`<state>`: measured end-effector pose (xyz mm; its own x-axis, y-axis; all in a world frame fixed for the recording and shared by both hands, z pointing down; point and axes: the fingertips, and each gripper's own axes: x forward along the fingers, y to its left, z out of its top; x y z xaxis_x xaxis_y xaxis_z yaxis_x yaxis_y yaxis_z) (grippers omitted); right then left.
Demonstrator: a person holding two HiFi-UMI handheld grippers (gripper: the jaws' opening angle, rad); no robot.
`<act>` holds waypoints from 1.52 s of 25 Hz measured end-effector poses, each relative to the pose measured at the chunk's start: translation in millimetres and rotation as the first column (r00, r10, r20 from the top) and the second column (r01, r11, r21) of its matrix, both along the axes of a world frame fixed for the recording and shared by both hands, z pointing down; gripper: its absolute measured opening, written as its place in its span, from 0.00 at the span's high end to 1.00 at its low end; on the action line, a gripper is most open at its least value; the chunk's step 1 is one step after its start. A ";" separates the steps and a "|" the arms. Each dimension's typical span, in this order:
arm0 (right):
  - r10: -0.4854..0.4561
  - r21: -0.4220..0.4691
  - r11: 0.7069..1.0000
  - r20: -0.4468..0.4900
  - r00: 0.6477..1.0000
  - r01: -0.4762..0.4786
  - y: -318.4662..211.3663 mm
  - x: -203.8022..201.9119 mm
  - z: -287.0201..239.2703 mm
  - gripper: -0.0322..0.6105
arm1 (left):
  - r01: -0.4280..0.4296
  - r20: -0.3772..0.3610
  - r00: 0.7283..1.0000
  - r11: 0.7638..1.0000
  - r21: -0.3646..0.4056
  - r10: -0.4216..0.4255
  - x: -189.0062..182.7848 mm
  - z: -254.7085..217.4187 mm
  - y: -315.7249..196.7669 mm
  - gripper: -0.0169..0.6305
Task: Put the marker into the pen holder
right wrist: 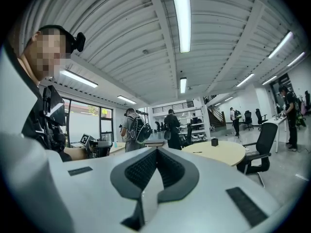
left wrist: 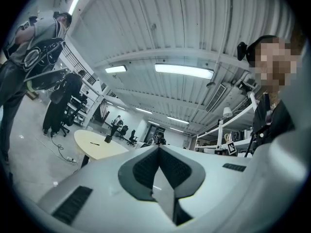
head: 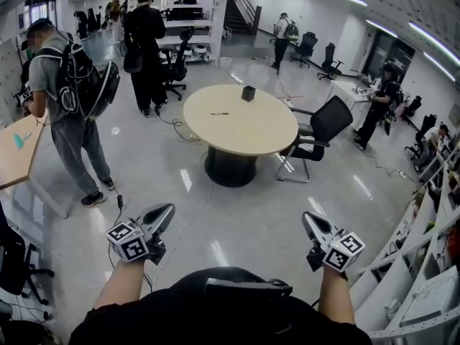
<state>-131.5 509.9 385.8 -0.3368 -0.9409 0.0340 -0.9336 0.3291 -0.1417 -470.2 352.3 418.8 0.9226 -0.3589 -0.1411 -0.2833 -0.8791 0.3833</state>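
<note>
**Marker (head: 219, 113) on the round desk (head: 251, 139); left claw (head: 167, 210) and right claw (head: 307, 218) pressed together, empty**

The marker lies flat on the pale top of the desk. It is a thin dark stick, left of the top's middle in the head view. The pen holder (head: 248, 93), a small black cup, stands upright on the same desk. It is farther from the camera than the marker and a little to its right, near it but not touching.

The desk rests on a dark pedestal on a glossy grey floor (head: 237, 228). A black office chair (head: 321, 126) stands just beside the desk's right edge. A cable (head: 175, 124) trails over the floor to the left of the desk.

Both claws sit low in the foreground, well apart from the desk, with open floor between. The left claw points toward the desk. Its own view shows the ribbed pads meeting edge to edge with nothing between them. The right claw points the same way, and its pads also meet on nothing. Each claw carries a cube with square tags, the left cube (head: 128, 241) and the right cube (head: 343, 251), just ahead of the person's bare forearms.

A person with a black backpack (head: 68, 113) stands on the floor left of the desk. A person in black (head: 147, 49) stands beyond, facing away.
</note>
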 end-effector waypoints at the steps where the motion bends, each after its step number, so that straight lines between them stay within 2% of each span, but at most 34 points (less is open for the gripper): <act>1: 0.006 -0.003 1.000 0.008 1.000 -0.006 -3.6 -7.9 -1.5 0.95 | -0.002 0.001 1.000 1.000 -0.002 0.002 -6.0 1.1 -3.8 0.98; 14: -0.028 -0.040 0.999 -0.015 1.000 0.027 -49.5 -60.2 1.2 0.95 | 0.007 -0.007 1.000 0.999 -0.042 -0.008 -53.0 19.1 -42.8 0.98; 19: -0.066 -0.044 0.997 -0.010 0.998 0.066 -72.9 -49.7 6.1 0.95 | 0.040 0.001 0.999 0.998 -0.048 -0.040 -48.2 23.9 -51.5 0.98; 23: -0.117 -0.021 0.993 0.003 0.993 0.117 -94.4 -31.5 7.3 0.95 | 0.086 0.024 0.996 0.996 -0.023 -0.086 -36.9 18.8 -58.6 0.98; 30: -0.208 0.019 0.978 0.009 0.978 0.208 -122.8 44.9 -2.1 0.95 | 0.177 0.026 0.984 0.984 0.009 -0.178 27.6 -4.4 -58.3 0.98; 34: -0.231 0.037 0.972 0.008 0.973 0.231 -122.1 106.3 -8.1 0.95 | 0.176 0.034 0.984 0.984 0.036 -0.177 95.0 -13.1 -49.5 0.98; 38: -0.230 0.035 0.973 0.021 0.973 0.229 -114.2 168.4 0.8 0.95 | 0.164 0.038 0.986 0.986 0.018 -0.164 163.4 -8.7 -41.5 0.98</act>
<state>36.9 395.6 386.6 -0.5442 -0.8389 -0.0059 -0.8290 0.5388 -0.1497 -306.8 310.8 410.2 0.8565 -0.5038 -0.1123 -0.4386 -0.8250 0.3563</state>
